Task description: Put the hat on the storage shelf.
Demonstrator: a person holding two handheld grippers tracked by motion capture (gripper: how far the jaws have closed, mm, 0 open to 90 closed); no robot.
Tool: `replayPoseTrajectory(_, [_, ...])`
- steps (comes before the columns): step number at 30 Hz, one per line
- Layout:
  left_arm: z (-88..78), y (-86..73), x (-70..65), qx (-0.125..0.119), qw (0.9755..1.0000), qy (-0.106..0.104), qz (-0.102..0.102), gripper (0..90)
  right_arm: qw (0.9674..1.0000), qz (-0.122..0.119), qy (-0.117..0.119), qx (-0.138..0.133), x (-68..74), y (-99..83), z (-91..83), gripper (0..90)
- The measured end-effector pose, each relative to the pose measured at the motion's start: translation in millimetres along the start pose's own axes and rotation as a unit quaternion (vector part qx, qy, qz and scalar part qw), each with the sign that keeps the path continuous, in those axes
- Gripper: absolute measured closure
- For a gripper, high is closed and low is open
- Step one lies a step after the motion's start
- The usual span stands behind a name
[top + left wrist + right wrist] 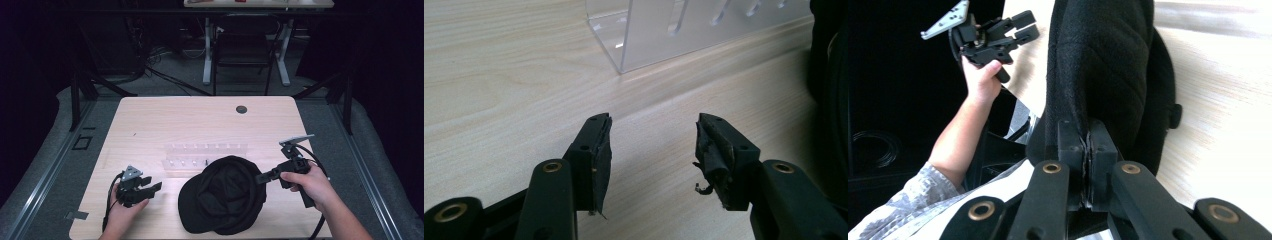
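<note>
At table's near edge, right claw (261,177) pinching black cap (222,195) rim, left claw (156,187) wide over bare wood.

A: Where does the high view sit?
B: Above the near edge, looking forward and down over the whole wooden table (150,120).
A: And the gripper views?
B: Both low and close. The left one faces the clear acrylic rack (684,30); the right one looks across the black cap (1108,65), which the high view shares.

Black cap (222,195) near front edge of wooden table (150,125), right edge pinched, just before clear acrylic rack (205,155).
</note>
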State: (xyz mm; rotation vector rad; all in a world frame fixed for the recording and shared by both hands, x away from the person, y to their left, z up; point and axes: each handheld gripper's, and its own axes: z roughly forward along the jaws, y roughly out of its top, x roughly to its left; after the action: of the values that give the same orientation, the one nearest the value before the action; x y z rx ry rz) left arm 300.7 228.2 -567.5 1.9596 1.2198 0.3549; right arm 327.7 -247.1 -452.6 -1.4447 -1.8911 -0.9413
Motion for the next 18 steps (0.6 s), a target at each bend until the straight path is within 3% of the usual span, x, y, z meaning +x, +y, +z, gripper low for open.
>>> replayPoseTrajectory(18, [0.8,-0.6,0.2,-0.001,1.0000,0.002,0.001,46.6,0.9991,-0.014,0.038,-0.009,25.7,3.7,-12.1,88.3])
